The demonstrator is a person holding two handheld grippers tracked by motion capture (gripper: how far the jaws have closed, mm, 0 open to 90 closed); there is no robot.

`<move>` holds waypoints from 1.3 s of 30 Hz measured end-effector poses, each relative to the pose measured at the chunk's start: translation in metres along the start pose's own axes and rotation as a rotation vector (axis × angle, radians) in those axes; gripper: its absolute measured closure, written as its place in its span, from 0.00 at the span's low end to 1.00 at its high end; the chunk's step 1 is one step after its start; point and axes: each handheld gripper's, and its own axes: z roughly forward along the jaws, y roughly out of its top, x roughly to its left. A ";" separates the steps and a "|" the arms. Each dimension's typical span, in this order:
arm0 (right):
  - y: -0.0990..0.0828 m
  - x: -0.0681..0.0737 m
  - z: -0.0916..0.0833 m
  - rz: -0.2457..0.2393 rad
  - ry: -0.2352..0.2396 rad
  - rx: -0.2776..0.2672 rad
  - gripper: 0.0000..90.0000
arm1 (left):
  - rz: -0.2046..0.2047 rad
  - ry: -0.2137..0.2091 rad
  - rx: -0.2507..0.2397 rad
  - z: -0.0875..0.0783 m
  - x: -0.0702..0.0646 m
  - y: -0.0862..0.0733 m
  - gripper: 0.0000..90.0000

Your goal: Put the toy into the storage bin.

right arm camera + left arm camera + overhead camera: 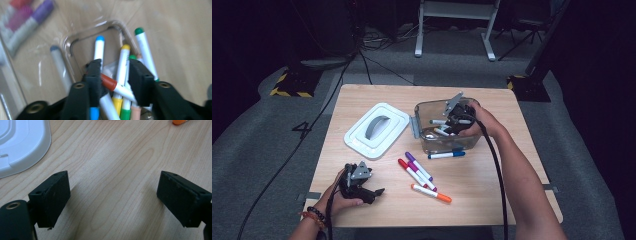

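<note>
While your left gripper [113, 197] rests near the table's [492, 195] front-left corner, jaws spread wide over bare wood, your right gripper [115, 80] is down inside the clear container [424, 107], jaws parted around a red-capped marker [117, 87] lying atop the others, no longer clamped.

A white lid [376, 130] lies flat on the wooden table [492, 200], left of centre.

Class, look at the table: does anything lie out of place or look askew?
Yes. Five markers lie loose on the table outside the clear container: blue marker against its front wall, purple, red and orange nearer the person. The white lid lies off beside it.
</note>
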 end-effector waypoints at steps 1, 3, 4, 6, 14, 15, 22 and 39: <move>-0.001 -0.001 -0.003 0.014 -0.008 -0.025 0.65 | 0.000 0.000 0.000 0.000 0.000 0.000 0.13; -0.004 -0.001 -0.011 0.028 -0.020 -0.084 0.61 | 0.000 0.000 0.000 0.000 0.000 0.000 0.13; -0.005 0.000 -0.016 0.043 -0.036 -0.117 0.60 | 0.000 0.000 0.000 0.000 0.000 0.000 0.13; -0.009 0.000 -0.030 0.072 -0.037 -0.198 0.59 | 0.000 0.000 0.000 0.000 0.000 0.000 0.13; -0.030 0.015 -0.079 0.160 -0.098 -0.402 0.56 | 0.000 0.001 0.000 0.000 0.000 0.000 0.13; -0.033 0.019 -0.083 0.159 -0.114 -0.406 0.55 | 0.000 0.001 0.000 0.000 0.000 0.000 0.13; -0.054 0.052 -0.107 0.158 -0.108 -0.496 0.54 | 0.000 0.001 0.000 0.000 0.000 0.000 0.13; -0.093 0.144 -0.068 0.119 -0.028 -0.453 0.48 | 0.000 0.001 0.000 0.000 0.000 0.000 0.13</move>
